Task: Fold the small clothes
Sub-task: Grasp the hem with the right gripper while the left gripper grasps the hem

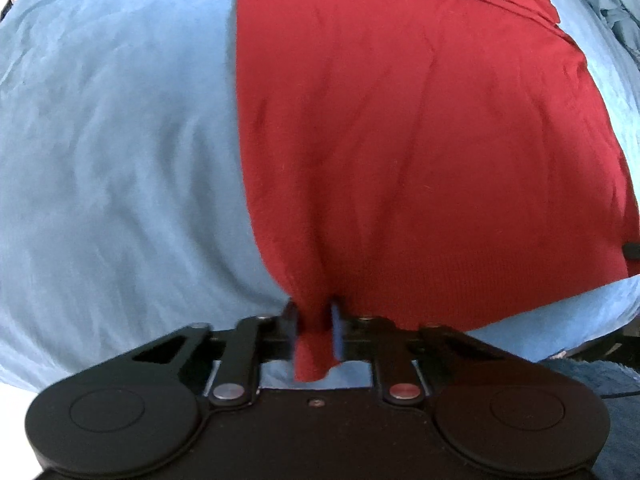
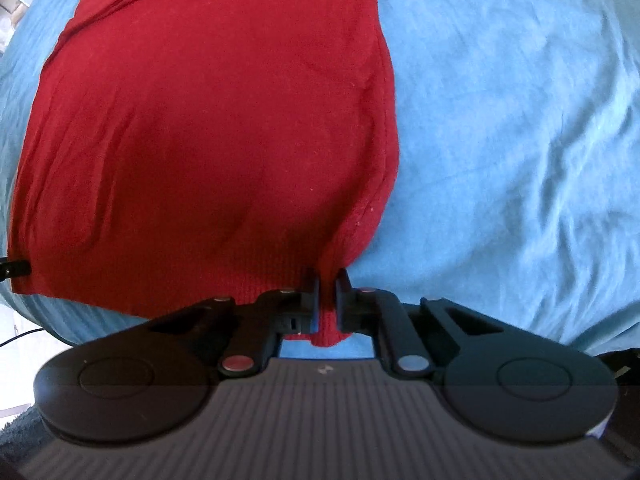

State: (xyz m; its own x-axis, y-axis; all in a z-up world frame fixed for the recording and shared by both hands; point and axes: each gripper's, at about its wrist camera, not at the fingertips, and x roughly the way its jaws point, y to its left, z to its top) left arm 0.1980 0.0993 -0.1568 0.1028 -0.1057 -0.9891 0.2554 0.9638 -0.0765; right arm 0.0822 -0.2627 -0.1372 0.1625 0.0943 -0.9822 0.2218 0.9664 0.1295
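A red knit garment (image 1: 420, 140) lies spread on a light blue sheet (image 1: 112, 160). My left gripper (image 1: 314, 312) is shut on the garment's near left corner at the ribbed hem, with a fold of red cloth hanging between the jaws. My right gripper (image 2: 329, 280) is shut on the near right corner of the same garment (image 2: 208, 132). The cloth rises slightly toward both grippers. The far end of the garment shows layered folds. The right gripper's tip shows as a small black shape at the garment's right edge in the left wrist view (image 1: 632, 251).
The blue sheet (image 2: 520, 120) covers the whole surface on both sides of the garment. Its near edge drops off just in front of the grippers. A dark fuzzy fabric (image 1: 600, 376) lies below the edge at right. A thin cable (image 2: 20, 338) runs at lower left.
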